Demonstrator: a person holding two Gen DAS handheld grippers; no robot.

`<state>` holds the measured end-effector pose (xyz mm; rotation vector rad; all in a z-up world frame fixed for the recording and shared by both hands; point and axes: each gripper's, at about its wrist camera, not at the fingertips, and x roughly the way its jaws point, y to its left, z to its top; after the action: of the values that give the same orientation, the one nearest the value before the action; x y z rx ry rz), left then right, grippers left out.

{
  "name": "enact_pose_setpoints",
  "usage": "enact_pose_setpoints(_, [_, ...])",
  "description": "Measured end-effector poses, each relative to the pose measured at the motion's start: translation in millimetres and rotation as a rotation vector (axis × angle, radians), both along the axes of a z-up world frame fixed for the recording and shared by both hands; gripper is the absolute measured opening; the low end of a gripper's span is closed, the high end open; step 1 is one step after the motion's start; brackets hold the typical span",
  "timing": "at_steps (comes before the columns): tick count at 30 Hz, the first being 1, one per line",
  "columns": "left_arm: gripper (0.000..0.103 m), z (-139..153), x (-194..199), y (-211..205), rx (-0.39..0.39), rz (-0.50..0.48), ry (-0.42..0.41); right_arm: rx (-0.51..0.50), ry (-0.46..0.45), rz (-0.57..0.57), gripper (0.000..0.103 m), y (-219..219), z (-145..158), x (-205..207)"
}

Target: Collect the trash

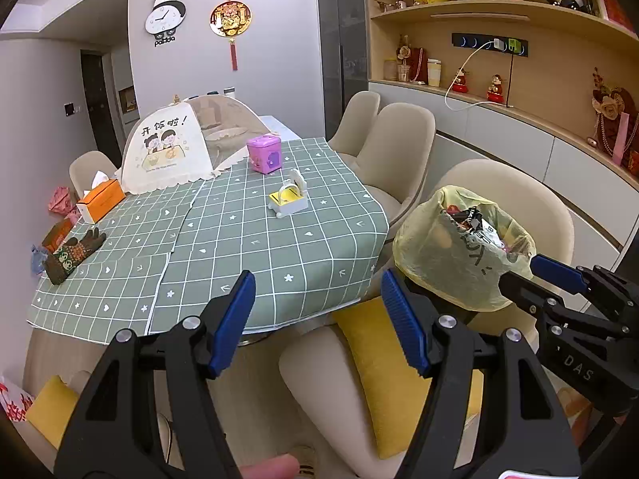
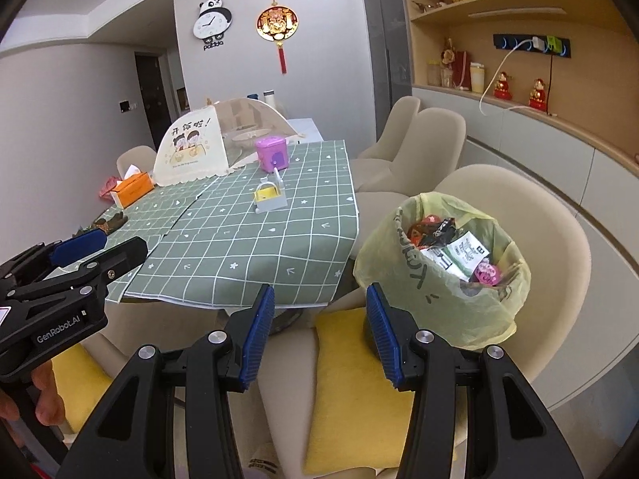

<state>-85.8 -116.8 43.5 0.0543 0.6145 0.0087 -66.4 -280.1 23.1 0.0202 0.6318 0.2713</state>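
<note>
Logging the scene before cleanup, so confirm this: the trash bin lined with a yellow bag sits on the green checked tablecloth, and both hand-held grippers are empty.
Not quite. The trash bin sits on a beige chair beside the table, not on the green checked tablecloth; the right wrist view shows it. The rest stands: its liner is a yellow bag, and the left hand-held gripper and right hand-held gripper are empty.
</note>
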Motion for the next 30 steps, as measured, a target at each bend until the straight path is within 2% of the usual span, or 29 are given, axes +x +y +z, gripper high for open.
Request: enact_pose_setpoints(30, [0.062,0.9,5.2,0.9,-0.023,-0.003,-0.008,0.004,-0.003,-0.009,0.045,-0.6,3.8,2.2])
